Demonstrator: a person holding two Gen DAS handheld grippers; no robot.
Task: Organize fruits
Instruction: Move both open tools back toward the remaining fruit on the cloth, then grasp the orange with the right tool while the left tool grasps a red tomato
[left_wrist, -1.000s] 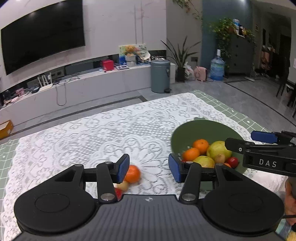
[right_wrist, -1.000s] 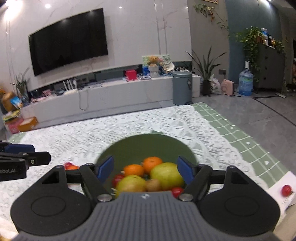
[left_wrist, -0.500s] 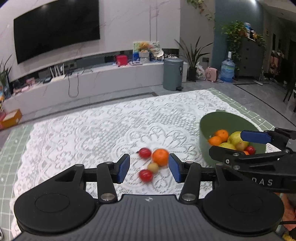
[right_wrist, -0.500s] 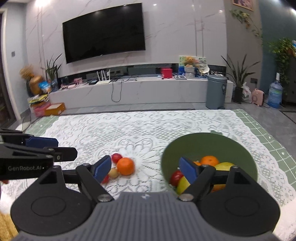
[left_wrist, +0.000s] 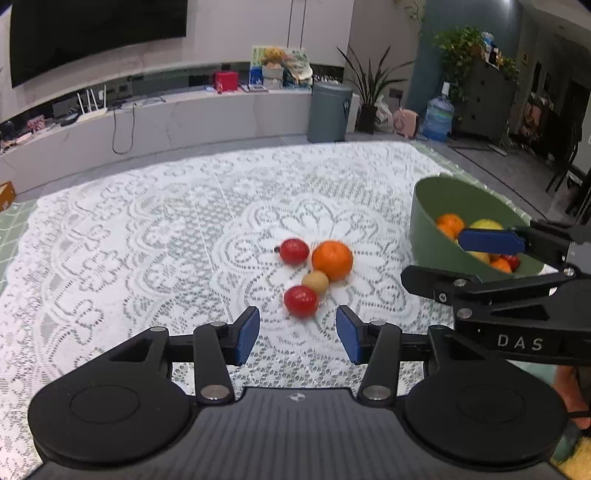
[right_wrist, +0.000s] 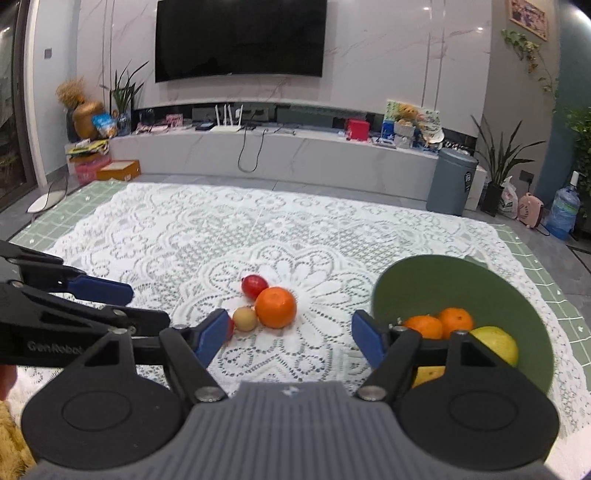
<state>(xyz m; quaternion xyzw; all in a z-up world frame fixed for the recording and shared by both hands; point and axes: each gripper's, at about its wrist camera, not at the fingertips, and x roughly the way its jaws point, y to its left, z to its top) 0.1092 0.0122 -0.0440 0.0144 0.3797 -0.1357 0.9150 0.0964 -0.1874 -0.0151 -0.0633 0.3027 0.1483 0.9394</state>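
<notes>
Red and glossy, the small round tomato (left_wrist: 300, 301) lay at twelve o'clock just beyond the left gripper (left_wrist: 297, 334), whose jaws stood apart and empty, nearer it than the closing, empty right gripper (right_wrist: 290, 334).

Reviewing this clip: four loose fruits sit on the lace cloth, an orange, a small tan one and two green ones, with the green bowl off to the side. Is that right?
Not quite. The two small fruits beside the orange and tan fruit are red, not green; the left wrist view shows both clearly. The rest holds: four loose fruits on the lace cloth, green bowl aside.
</notes>
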